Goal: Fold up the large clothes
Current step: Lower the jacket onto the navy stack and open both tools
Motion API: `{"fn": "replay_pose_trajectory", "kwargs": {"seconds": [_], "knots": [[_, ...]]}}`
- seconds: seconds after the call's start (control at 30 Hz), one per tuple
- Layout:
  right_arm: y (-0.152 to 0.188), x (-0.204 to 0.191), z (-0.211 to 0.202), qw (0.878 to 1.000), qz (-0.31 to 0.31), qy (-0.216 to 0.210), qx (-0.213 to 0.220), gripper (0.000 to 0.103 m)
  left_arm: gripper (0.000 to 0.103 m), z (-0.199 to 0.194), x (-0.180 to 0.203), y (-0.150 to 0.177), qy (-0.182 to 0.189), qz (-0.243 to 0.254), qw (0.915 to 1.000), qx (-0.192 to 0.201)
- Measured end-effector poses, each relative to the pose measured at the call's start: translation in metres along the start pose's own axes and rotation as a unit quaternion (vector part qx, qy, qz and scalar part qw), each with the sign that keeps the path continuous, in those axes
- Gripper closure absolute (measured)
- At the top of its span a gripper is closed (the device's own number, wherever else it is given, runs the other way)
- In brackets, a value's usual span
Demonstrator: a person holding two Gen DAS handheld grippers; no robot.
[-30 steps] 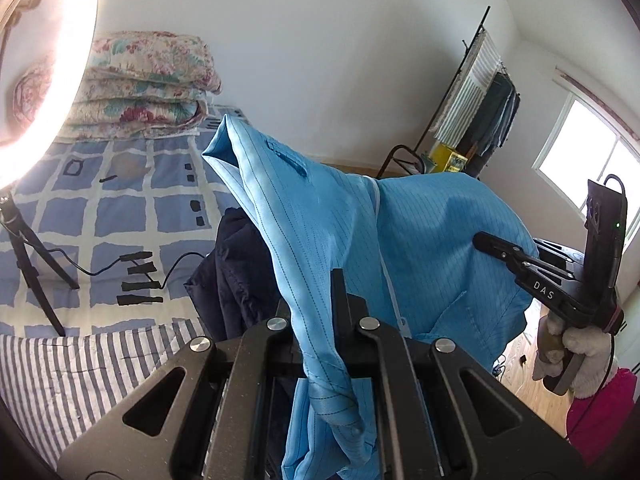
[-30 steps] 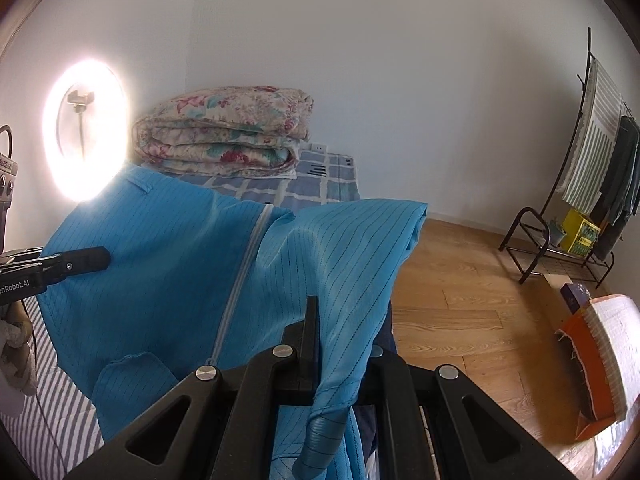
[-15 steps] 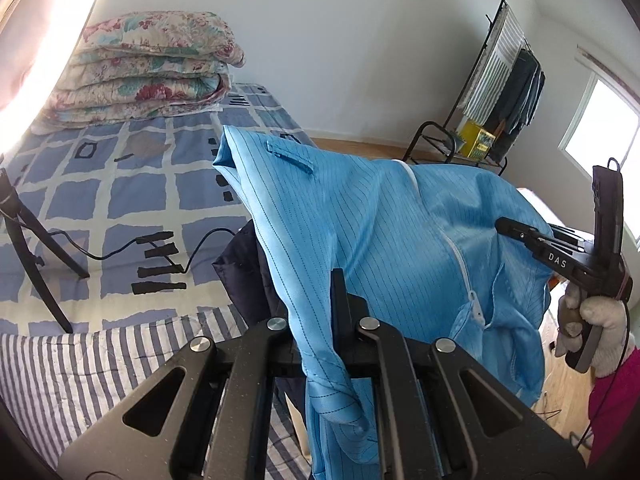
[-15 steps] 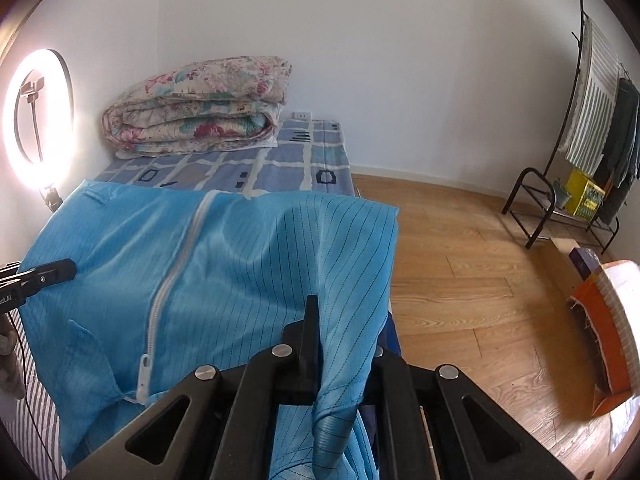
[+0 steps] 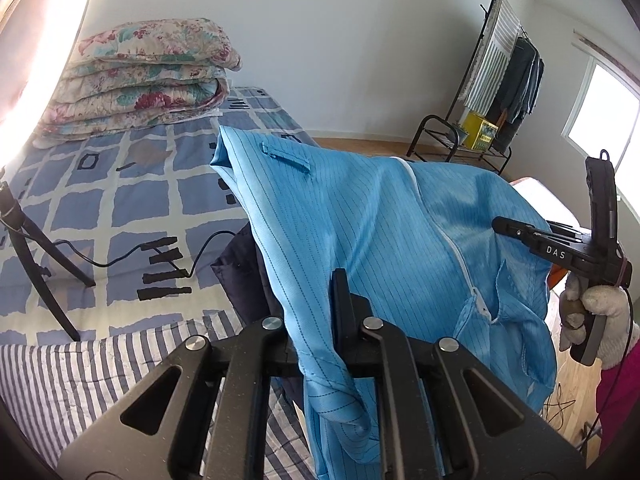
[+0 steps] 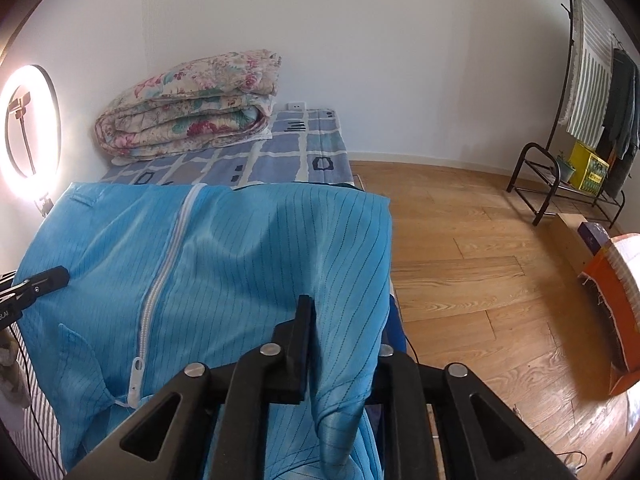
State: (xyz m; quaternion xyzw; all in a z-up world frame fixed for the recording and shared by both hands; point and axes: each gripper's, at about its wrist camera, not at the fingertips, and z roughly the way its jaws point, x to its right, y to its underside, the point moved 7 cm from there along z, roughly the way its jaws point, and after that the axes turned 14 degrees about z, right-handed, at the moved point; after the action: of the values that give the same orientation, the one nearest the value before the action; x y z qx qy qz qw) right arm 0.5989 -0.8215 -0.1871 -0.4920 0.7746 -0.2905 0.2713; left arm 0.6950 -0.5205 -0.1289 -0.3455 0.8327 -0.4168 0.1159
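Pinstriped sky-blue zip-front work jacket (image 5: 372,236) hangs stretched between the two black grippers above a bed with a blue-and-white check sheet (image 5: 112,200). The left gripper (image 5: 320,320) is clamped on a bunched fold of its fabric. The right gripper (image 6: 344,336) has just been opening its jaws, now parted with loose blue cloth draped between them.

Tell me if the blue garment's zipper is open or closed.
Closed: the white zipper runs joined down the blue garment, with its pull at the low end.
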Motion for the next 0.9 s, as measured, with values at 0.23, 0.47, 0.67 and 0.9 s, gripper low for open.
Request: {"fn": "replay_pose_trajectory", "kwargs": {"seconds": [0.23, 0.47, 0.67, 0.9], "knots": [[0.003, 0.010, -0.003, 1.000, 0.007, 0.008, 0.003, 0.073, 0.070, 0.000, 0.000, 0.005, -0.003, 0.005, 1.0000, -0.006], [0.007, 0.015, -0.014, 0.999, 0.013, 0.039, 0.022, 0.026, 0.033, -0.011, -0.004, 0.011, -0.014, -0.007, 0.9998, -0.009], [0.008, 0.012, -0.038, 0.997, 0.015, 0.057, 0.045, 0.012, 0.031, -0.032, -0.006, 0.019, -0.021, -0.013, 0.9997, -0.010], [0.018, 0.006, -0.079, 0.996, 0.016, 0.061, 0.067, 0.002, 0.027, -0.072, 0.005, 0.029, -0.028, -0.008, 0.9996, -0.001]]}}
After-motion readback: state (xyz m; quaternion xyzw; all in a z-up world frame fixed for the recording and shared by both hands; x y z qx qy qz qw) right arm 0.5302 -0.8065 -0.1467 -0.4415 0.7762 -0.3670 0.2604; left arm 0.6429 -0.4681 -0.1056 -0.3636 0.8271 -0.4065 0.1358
